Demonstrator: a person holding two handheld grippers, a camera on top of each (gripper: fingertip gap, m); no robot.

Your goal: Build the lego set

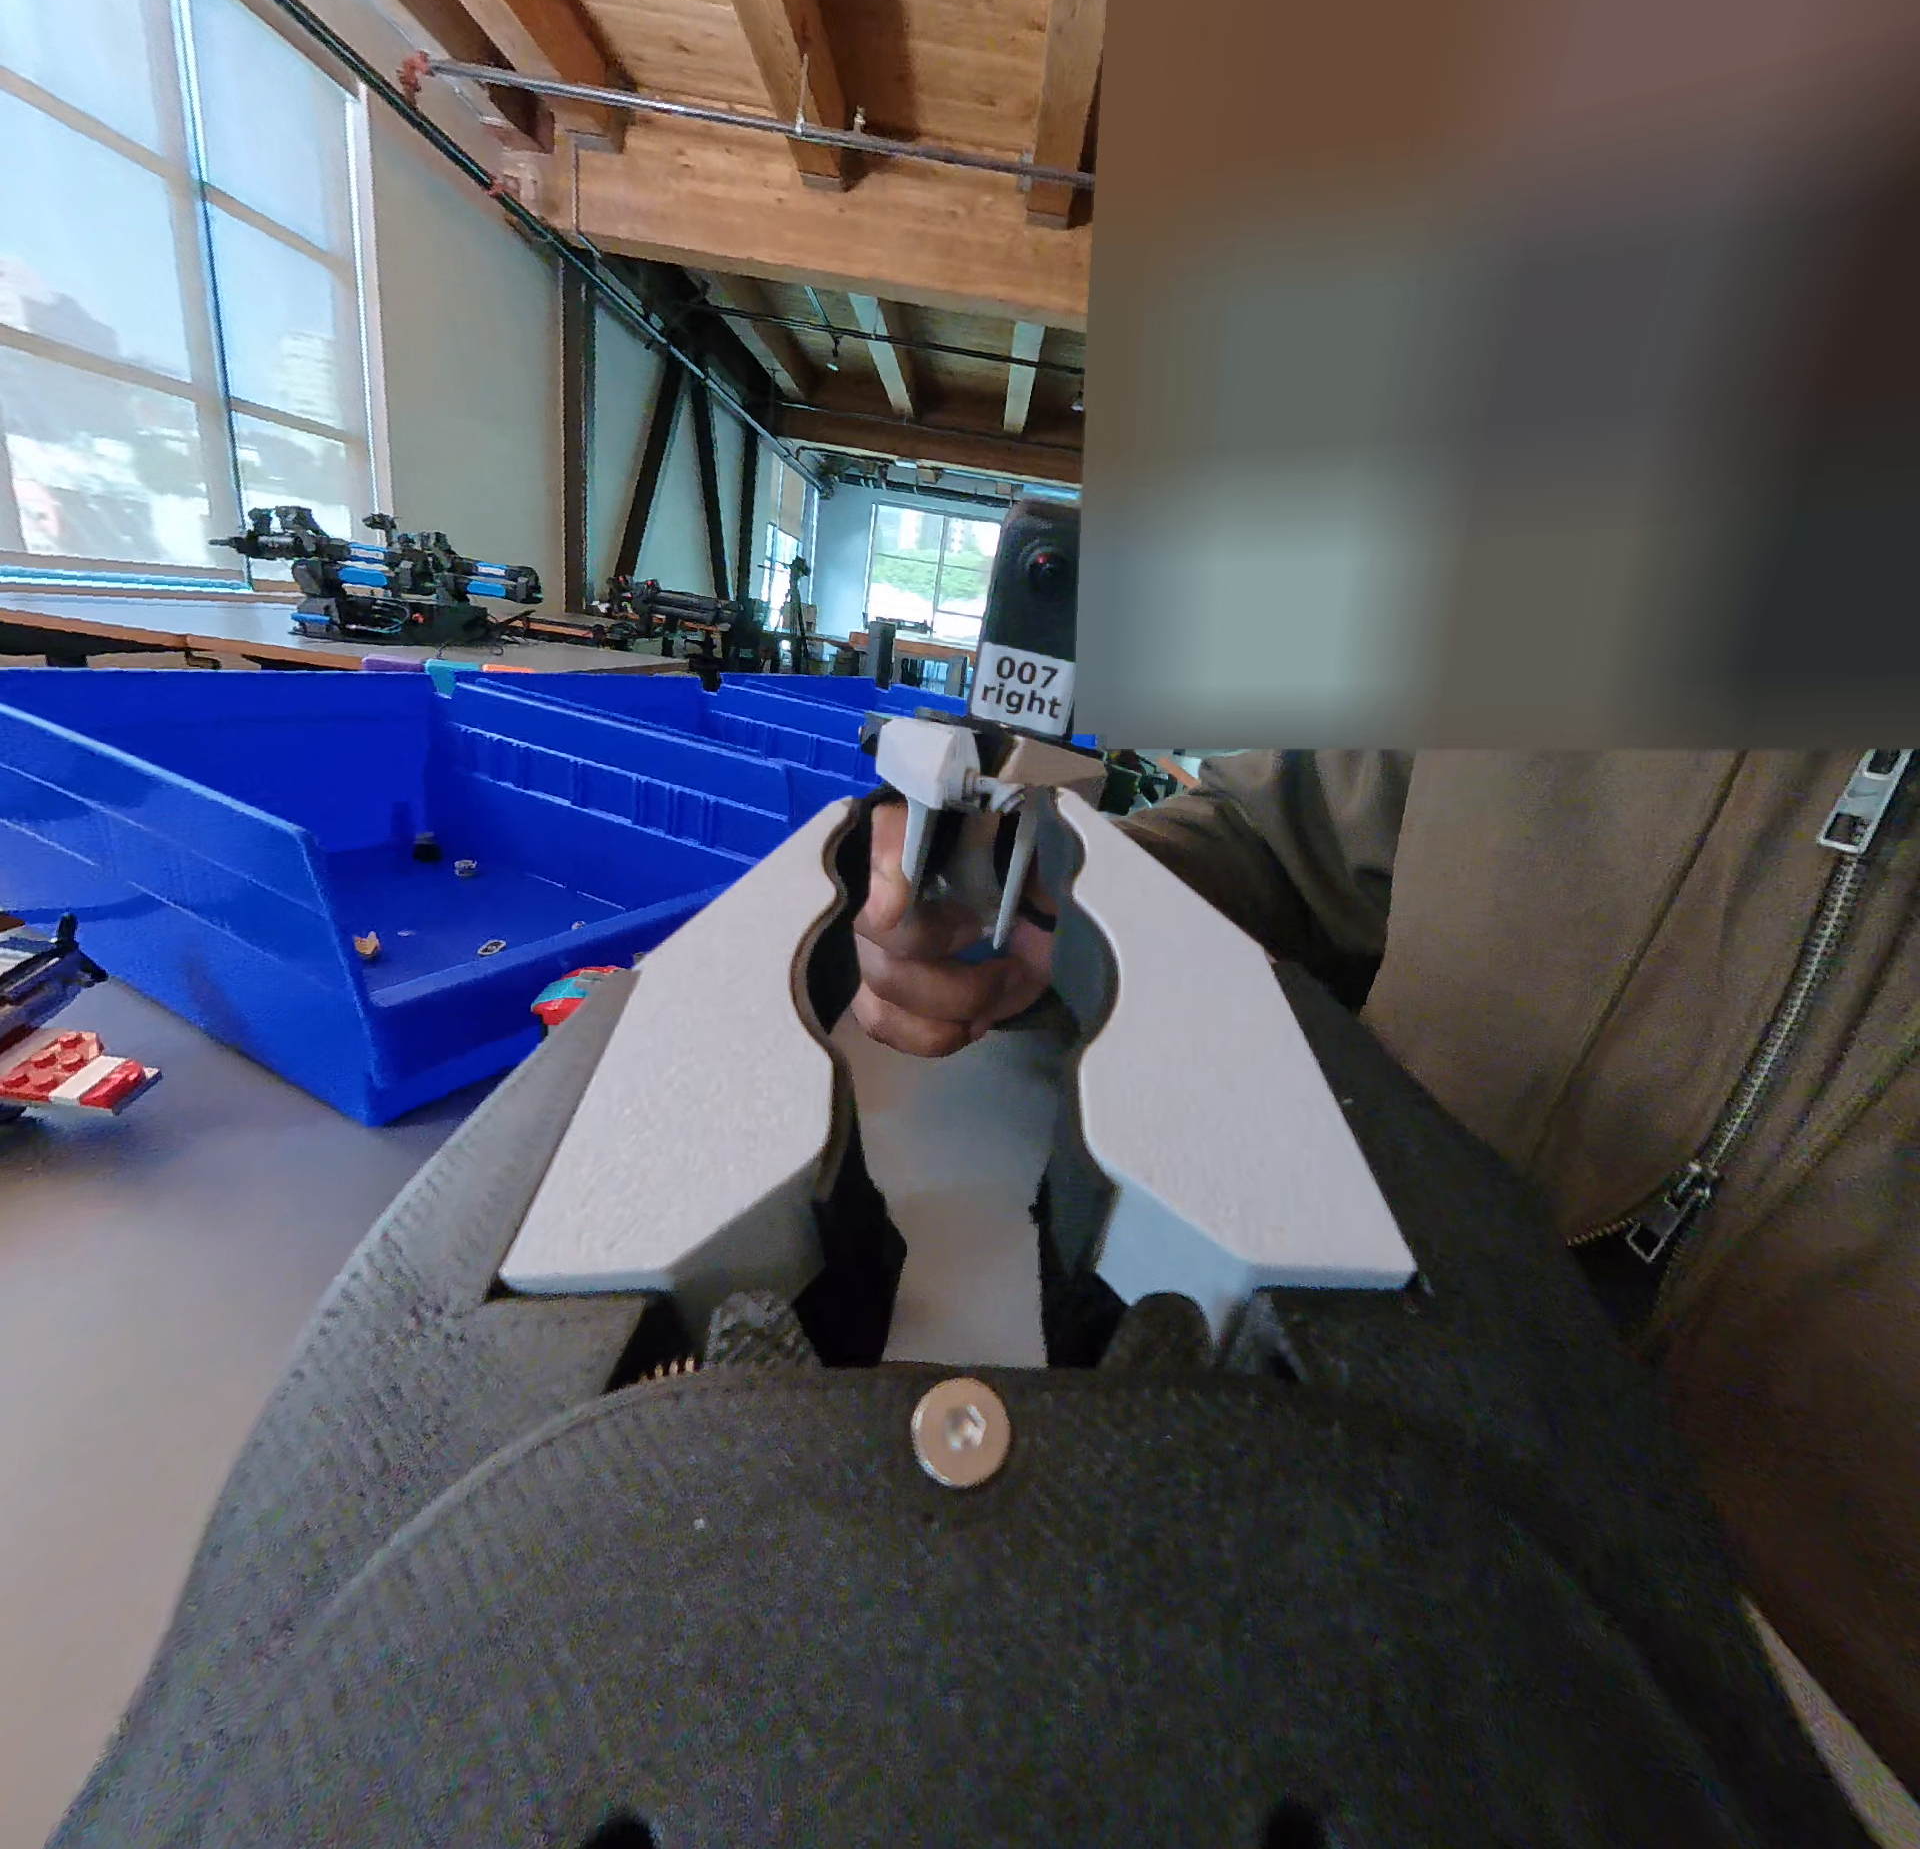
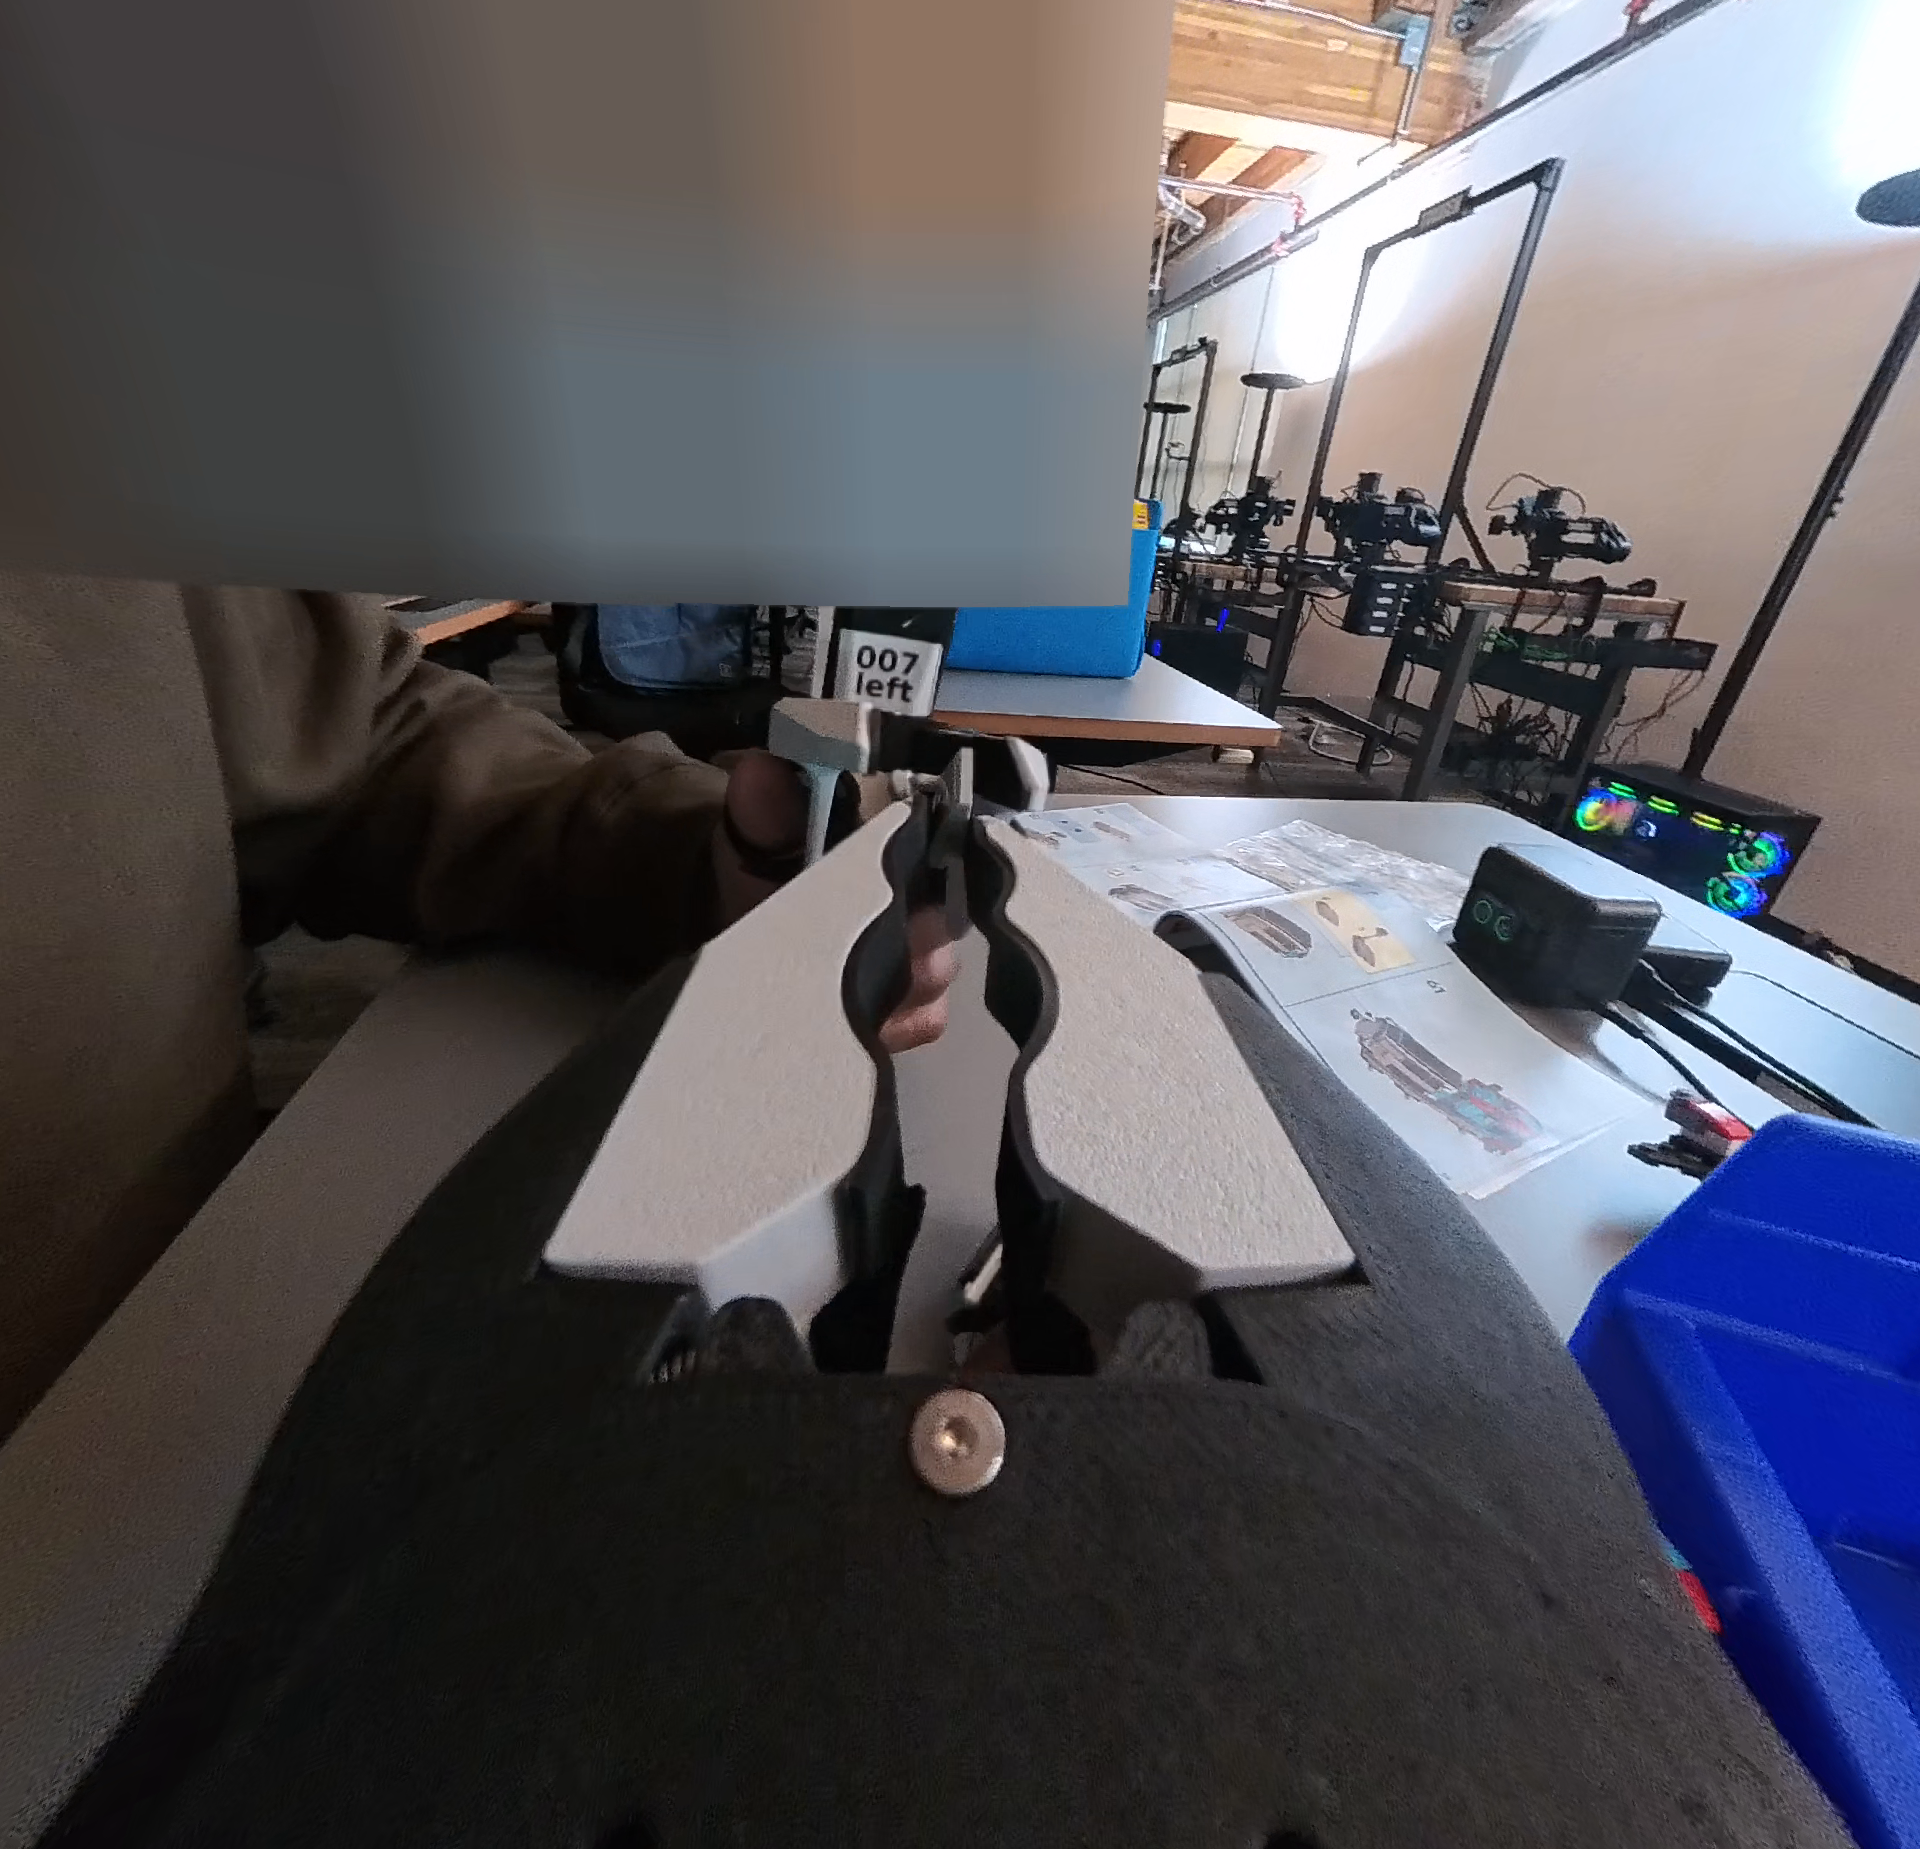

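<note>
Opposite the open left tongs (image 1: pixel 956 812), right tongs (image 2: pixel 942 819) pinch a piece (image 2: pixel 942 854) (grey).

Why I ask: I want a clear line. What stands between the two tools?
Nothing visible blocks them. The open left tool faces the right tool tip to tip; only a small grey piece at the right tool's tips lies between.

Left wrist view: bin (image 1: pixel 312 864) at 9 o'clock on table (image 1: pixel 156 1228), small parts (image 1: pixel 366 945) in it, brick model (image 1: pixel 62 1061) left of bin. Right wrist view: booklet (image 2: pixel 1351 978) at 2 o'clock, black box (image 2: pixel 1548 926) behind it, second bin (image 2: pixel 1787 1332) at 4 o'clock.
</note>
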